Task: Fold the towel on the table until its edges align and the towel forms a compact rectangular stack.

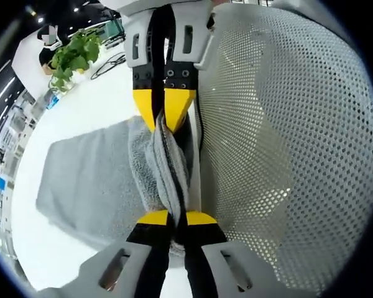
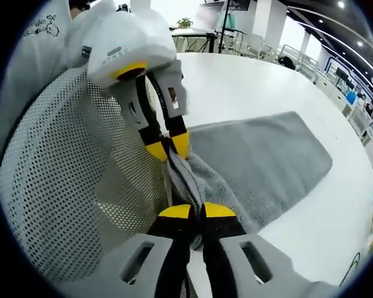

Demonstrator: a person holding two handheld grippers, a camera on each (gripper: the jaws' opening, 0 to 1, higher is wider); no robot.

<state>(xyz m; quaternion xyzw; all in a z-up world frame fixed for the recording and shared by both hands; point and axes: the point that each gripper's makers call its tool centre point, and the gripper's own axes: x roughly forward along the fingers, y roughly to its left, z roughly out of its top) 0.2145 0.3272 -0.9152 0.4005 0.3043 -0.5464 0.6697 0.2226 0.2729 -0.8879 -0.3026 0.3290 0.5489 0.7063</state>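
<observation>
The grey towel point(image 2: 261, 161) lies spread on the white desk point(image 2: 267, 87), with one edge gathered up into a bunched ridge at the desk's near side. Both tools clamp that ridge, facing each other: the left tool point(image 1: 177, 218) is closed on the towel at one end, the right tool point(image 2: 196, 213) closed on it at the other. A white mesh chair back point(image 1: 286, 136) stands just beside them, and a green plant point(image 1: 74, 56) sits far across the desk.

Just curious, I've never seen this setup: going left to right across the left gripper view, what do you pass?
Potted plant → flat grey towel on the white table → two grippers pinching the towel's bunched edge, left gripper, right gripper → white mesh chair back.
</observation>
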